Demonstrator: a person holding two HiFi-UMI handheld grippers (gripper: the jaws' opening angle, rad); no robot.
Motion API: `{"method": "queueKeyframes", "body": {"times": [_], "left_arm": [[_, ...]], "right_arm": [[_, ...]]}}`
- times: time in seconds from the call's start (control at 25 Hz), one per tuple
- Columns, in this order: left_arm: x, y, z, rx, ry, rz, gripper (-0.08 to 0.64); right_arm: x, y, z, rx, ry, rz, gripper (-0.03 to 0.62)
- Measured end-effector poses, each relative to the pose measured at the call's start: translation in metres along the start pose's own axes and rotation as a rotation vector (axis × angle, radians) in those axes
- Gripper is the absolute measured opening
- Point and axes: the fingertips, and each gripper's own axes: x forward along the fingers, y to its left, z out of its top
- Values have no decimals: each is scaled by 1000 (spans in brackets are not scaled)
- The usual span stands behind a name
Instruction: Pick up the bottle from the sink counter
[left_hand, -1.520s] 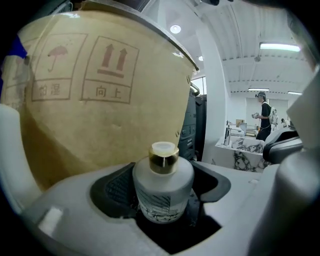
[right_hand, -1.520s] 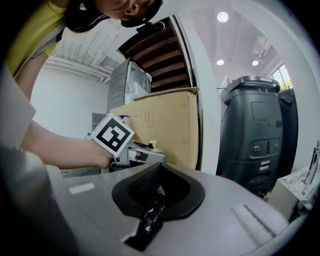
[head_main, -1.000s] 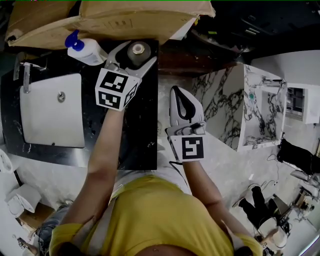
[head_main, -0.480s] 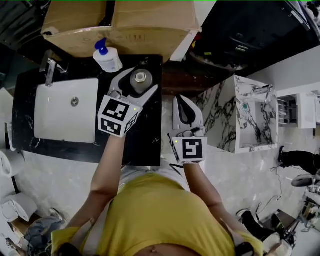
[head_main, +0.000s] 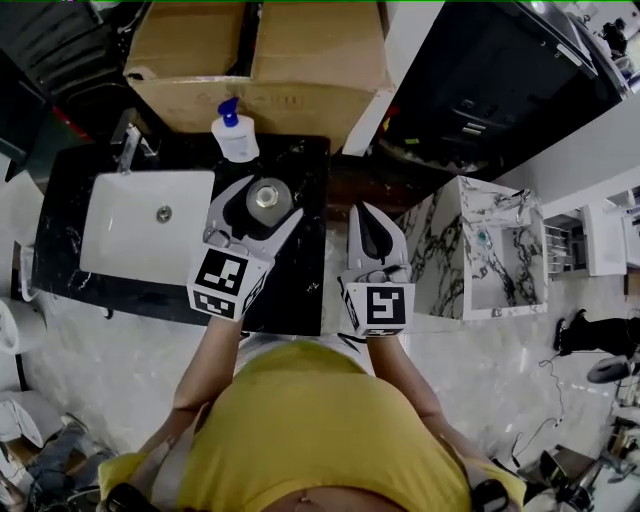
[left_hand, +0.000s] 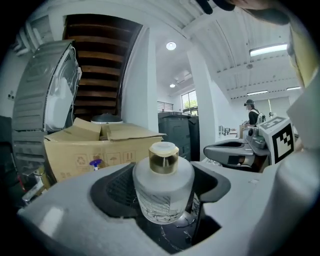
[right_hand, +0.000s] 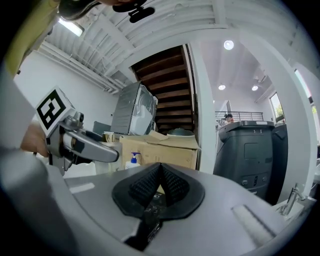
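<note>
The left tongs (head_main: 268, 200) stand released, jaws spread wide to either side of a squat frosted-glass bottle with a gold cap (head_main: 265, 195). In the left gripper view the bottle (left_hand: 162, 192) sits upright between the two dark ribbed pads (left_hand: 112, 190). Its base is on the black veined sink counter (head_main: 300, 275). Whether either pad touches the glass cannot be told.

The right tongs (head_main: 366, 214) are clenched. The right gripper view shows the ribbed pads (right_hand: 167, 186) pressed together with nothing between them. In the head view they hover at centre frame, just right of the counter's right edge and level with the left tongs.

The bottle stands on the right half of the counter, just above centre frame. Left of it lies a white rectangular basin (head_main: 140, 240), with a metal tap (head_main: 128, 150) at its upper edge. Just above the bottle, at the counter's top edge, is a white pump bottle with a blue head (head_main: 235, 135). Behind that, across the top of the frame, sits a large brown cardboard box (head_main: 260, 60). A white cabinet with dark marble veining (head_main: 480, 250) fills the right middle.
</note>
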Motion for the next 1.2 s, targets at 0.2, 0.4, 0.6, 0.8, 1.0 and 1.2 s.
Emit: {"method": "queueKeyframes", "body": {"times": [0.2,0.4,0.6,0.8,1.0,1.2], "left_arm": [[-25,5,11,37,-31,112,339],[-38,4,16,-3,-68,153,339],[-42,1,18,-14,-78,156,339],[-41,0,15,-15,-72,153,339],[-40,-1,14,-19,-69,144,339],[-38,-4,9,-24,-57,130,339]], "right_arm": [[-8,2,9,4,6,-1,0],[-15,-3,19,11,3,-19,0],[-21,3,23,5,-6,-7,0],[-21,9,14,15,7,21,0],[-20,8,13,19,9,25,0],[-19,9,8,24,19,25,0]]}}
